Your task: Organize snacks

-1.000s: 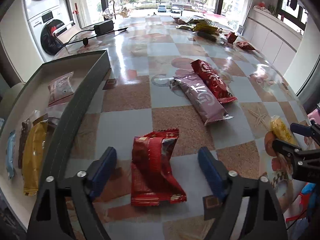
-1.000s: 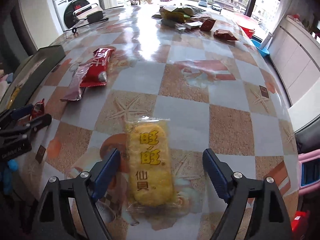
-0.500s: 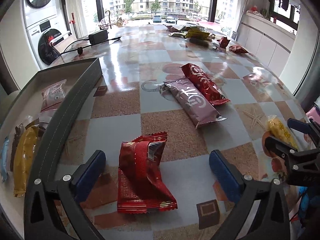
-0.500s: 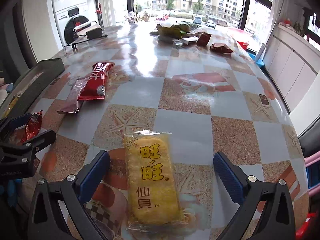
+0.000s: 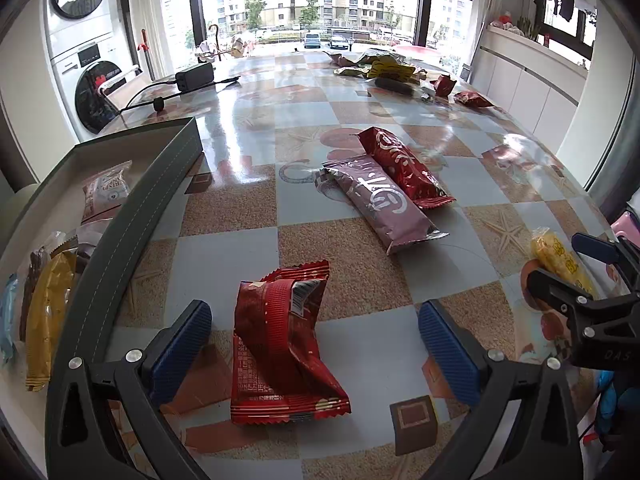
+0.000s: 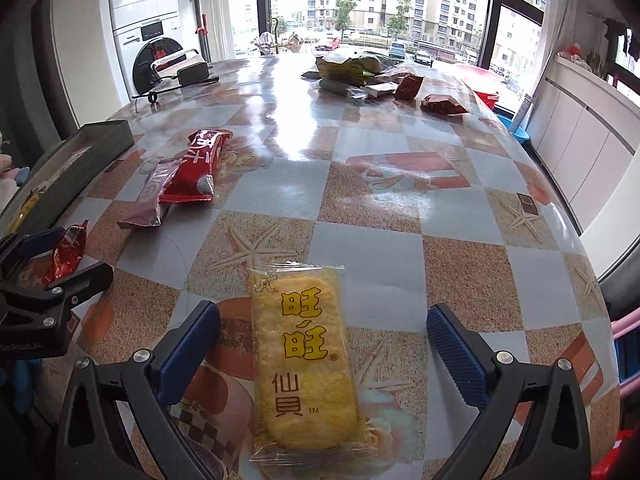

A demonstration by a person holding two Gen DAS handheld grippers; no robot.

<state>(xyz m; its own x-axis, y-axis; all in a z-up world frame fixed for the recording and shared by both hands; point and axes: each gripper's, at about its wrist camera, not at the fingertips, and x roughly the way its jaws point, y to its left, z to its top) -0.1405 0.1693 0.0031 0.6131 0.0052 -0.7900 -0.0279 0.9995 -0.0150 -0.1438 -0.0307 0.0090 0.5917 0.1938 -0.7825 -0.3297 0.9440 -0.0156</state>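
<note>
Here the left gripper (image 5: 314,344) hangs with its blue ribbed fingers (image 5: 182,342) spread wide and holding nothing; between them a crumpled, ridged red foil packet (image 5: 282,344) lies on the glossy checkered counter (image 5: 224,264), touching neither finger. The right gripper (image 6: 322,350) is likewise spread wide and empty, its fingers (image 6: 454,346) flanking a flat, oblong yellow rice cracker (image 6: 306,364) in clear film, printed with red-outlined characters, clear of both.

At ten o'clock from the red packet in the left view, a dark grey stitched tray (image 5: 132,216) holds a mustard-yellow wrapper (image 5: 46,312), a brown one beside it, and a pale pink packet (image 5: 105,192) farther in. At one o'clock lie a long mauve metallic bar (image 5: 380,204) and a red bar (image 5: 404,166), touching side by side. Beyond, at twelve o'clock, a heap of yellow and red snack bags (image 5: 390,72) sits by the window, with a black power adapter (image 5: 195,76) and its cable at eleven o'clock.
</note>
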